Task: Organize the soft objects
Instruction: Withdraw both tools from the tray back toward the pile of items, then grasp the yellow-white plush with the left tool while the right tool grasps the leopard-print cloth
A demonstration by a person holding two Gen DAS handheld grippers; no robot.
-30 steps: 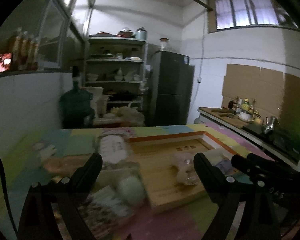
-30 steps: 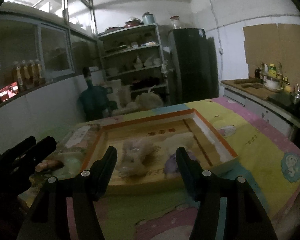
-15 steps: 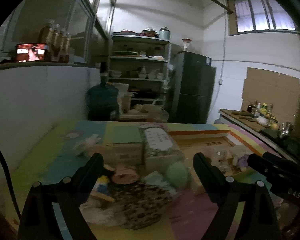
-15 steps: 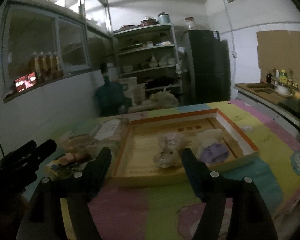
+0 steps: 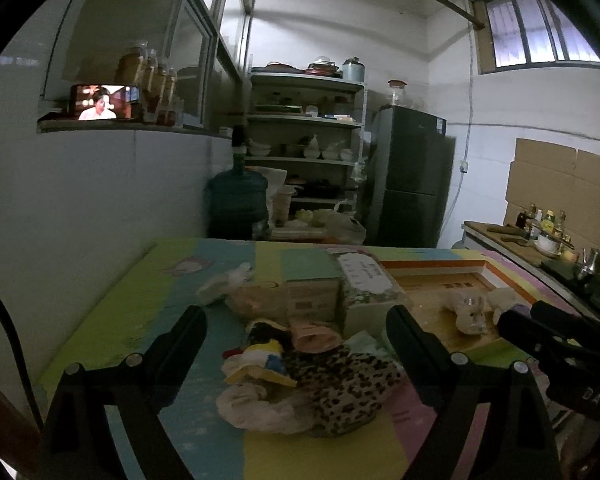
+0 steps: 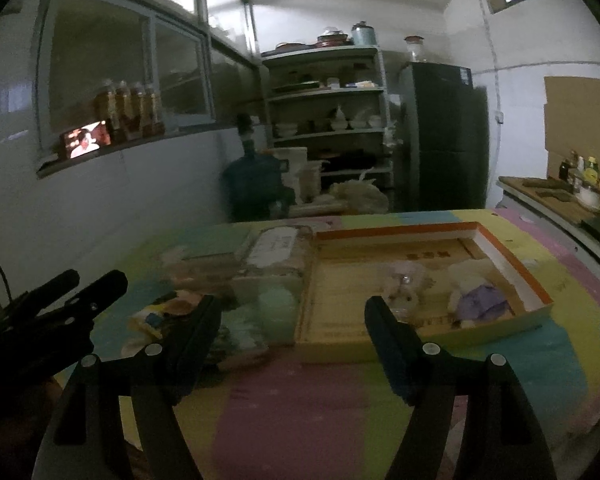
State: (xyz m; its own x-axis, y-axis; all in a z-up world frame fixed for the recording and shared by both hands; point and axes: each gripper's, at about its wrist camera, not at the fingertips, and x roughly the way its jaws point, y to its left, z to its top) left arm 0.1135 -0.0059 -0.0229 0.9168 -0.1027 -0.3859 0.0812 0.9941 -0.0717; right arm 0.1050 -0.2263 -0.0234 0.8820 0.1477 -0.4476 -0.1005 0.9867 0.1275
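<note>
both empty, both wide: the left hand-held gripper (image 5: 296, 332) stood spread over the heap of soft things, the right hand-held gripper (image 6: 290, 318) gaped with nothing between its jaws. this looked like the reach for the next pick. nearest lay the leopard-print cloth (image 5: 348, 384) and a pale rolled cloth (image 5: 256, 404) on the tabletop (image 5: 112, 320). beyond them sat the boxes (image 5: 364, 284), and to the right the wooden tray (image 6: 536, 296), already holding two plush toys (image 6: 404, 280). next move, by my reading: drop onto one cloth, pinch a firm fold, carry it to the tray.
</note>
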